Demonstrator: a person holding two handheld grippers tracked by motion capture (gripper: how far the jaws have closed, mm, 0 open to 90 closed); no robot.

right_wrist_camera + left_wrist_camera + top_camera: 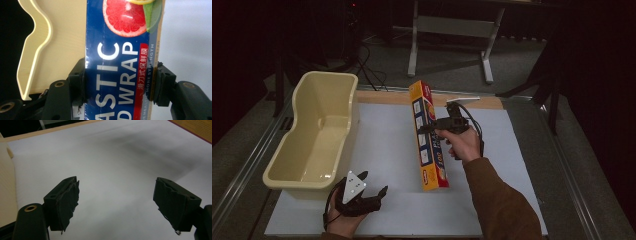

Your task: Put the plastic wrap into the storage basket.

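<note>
1. White board covers the table (512,150), with a strip of bare wood along its far edge and a dark room with grey floor and a table frame beyond.
2. A long box of plastic wrap (428,135) sits near the middle of the board, its long axis running from the far edge toward the person, its far end apparently lifted.
3. The right gripper (438,125) comes at the box from the box's right side and is clenched on it; in the right gripper view the two jaws press on opposite long sides of the box (120,75), across its short width.
4. A cream plastic tub (314,135) stands to the left of the box, on the board's left edge, open side up and seemingly empty. In the right gripper view its wavy rim (37,50) shows just behind the box, so any move into the tub would likely go leftward, away from the hand.
5. The left gripper (372,192) rests near the front of the board, just beside the tub's near end, jaws spread wide and grasping nothing; bare board lies between its pads (66,202).
6. Nothing stands between box and tub; the tub's near wall is the only thing to clear.
</note>
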